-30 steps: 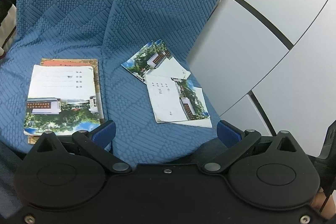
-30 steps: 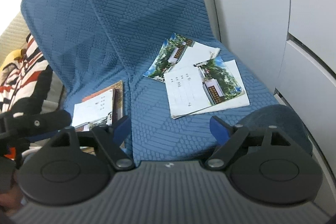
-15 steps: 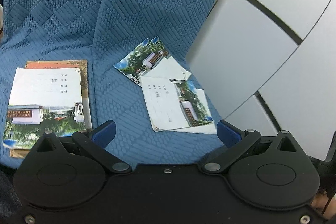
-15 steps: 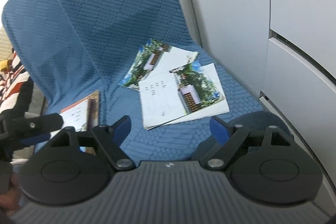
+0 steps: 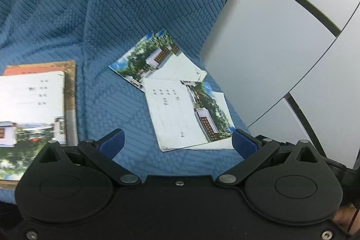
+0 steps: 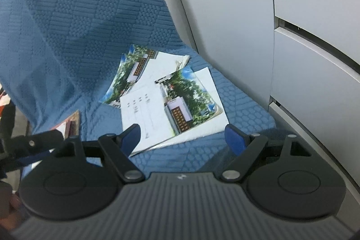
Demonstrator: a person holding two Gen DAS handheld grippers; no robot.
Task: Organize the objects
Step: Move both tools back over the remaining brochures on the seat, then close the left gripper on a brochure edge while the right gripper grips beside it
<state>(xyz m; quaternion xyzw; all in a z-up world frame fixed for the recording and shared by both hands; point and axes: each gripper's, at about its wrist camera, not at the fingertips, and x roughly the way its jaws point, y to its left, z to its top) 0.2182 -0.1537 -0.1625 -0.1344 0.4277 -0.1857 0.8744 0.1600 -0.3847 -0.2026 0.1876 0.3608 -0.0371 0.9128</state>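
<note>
Several loose booklets with photo covers lie fanned on the right part of a blue quilted seat. A neat stack of booklets rests on the left part of the seat; only its corner shows in the right wrist view. My left gripper hovers open just before the loose booklets, nothing between its blue pads. My right gripper is open too, its left pad over the nearest booklet's lower edge, holding nothing. The left gripper's black frame shows at the left of the right wrist view.
Grey-white panelled walls rise directly right of the seat, close to the loose booklets. The seat back stands behind both piles. A hand shows at the lower left edge.
Both grippers have come down and forward toward the seat; the loose booklets now look larger and lie closer to the pads. Both stay open. The booklets have not moved.
</note>
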